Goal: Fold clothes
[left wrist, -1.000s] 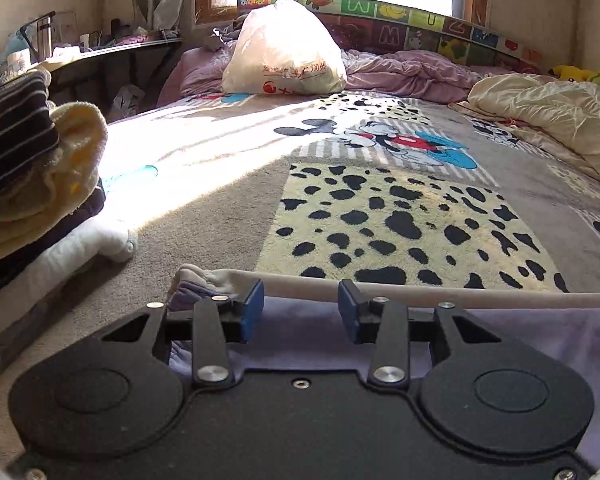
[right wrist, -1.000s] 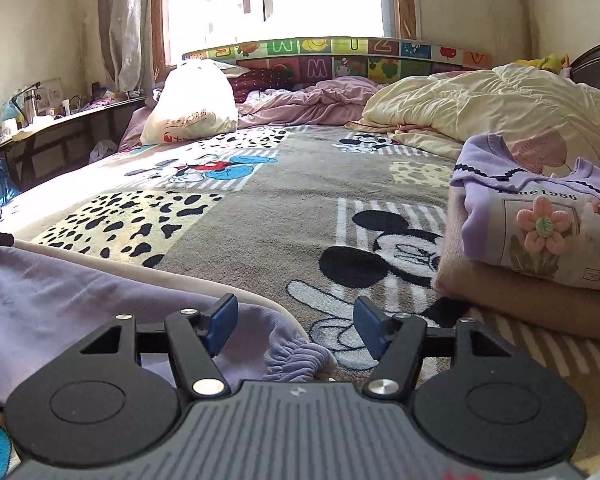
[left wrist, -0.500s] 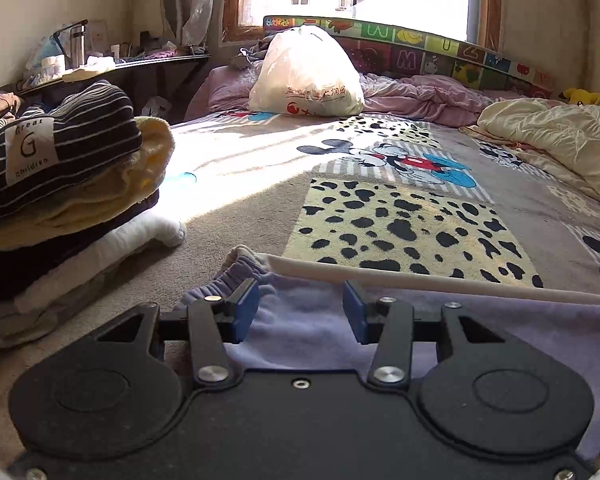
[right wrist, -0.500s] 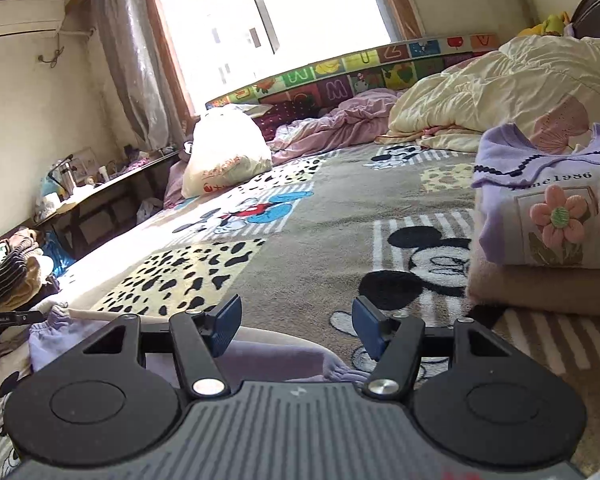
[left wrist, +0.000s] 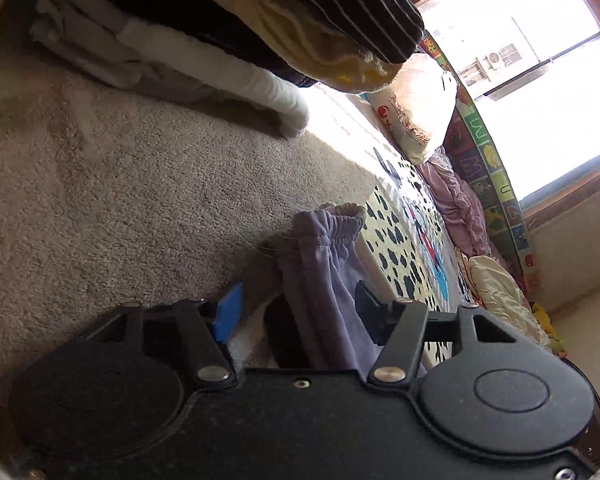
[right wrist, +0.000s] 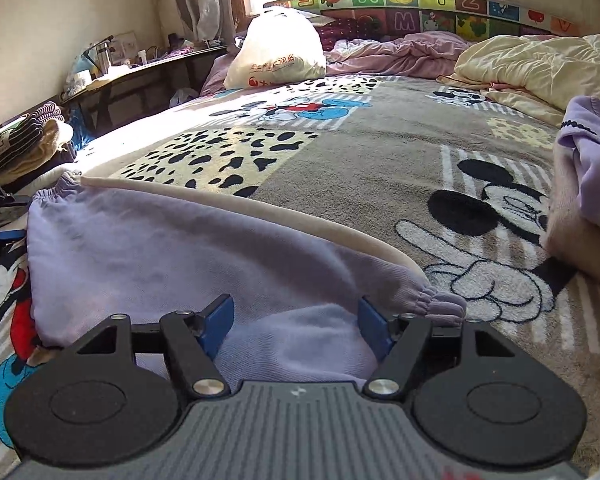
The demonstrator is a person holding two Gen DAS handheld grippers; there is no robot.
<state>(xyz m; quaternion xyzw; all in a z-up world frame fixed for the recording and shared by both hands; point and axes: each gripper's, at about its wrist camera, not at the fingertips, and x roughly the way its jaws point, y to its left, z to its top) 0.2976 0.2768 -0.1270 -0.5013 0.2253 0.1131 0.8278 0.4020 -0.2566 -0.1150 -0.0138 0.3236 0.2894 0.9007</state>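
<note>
Garment: lilac trousers [right wrist: 148, 248] with a cream side stripe lie spread across the cartoon-print blanket [right wrist: 380, 152] on a bed; one gathered cuff [left wrist: 332, 228] points toward the folded stack, the other cuff [right wrist: 440, 304] sits near the right gripper
Left gripper [left wrist: 296, 312]: rolled sharply sideways; fingers apart, straddling the trouser leg just behind its cuff; whether the pads touch the cloth cannot be told
Right gripper [right wrist: 296, 324]: level, low over the fabric; fingers spread wide with lilac cloth bunched between them, not pinched
Stack, left: striped dark top [left wrist: 300, 4] over yellow and white folded items, near the cuff
Stack, right: purple flowered garment [right wrist: 592, 168] on a beige fold
Background: white plastic bag [right wrist: 276, 52] below a sunlit window
</note>
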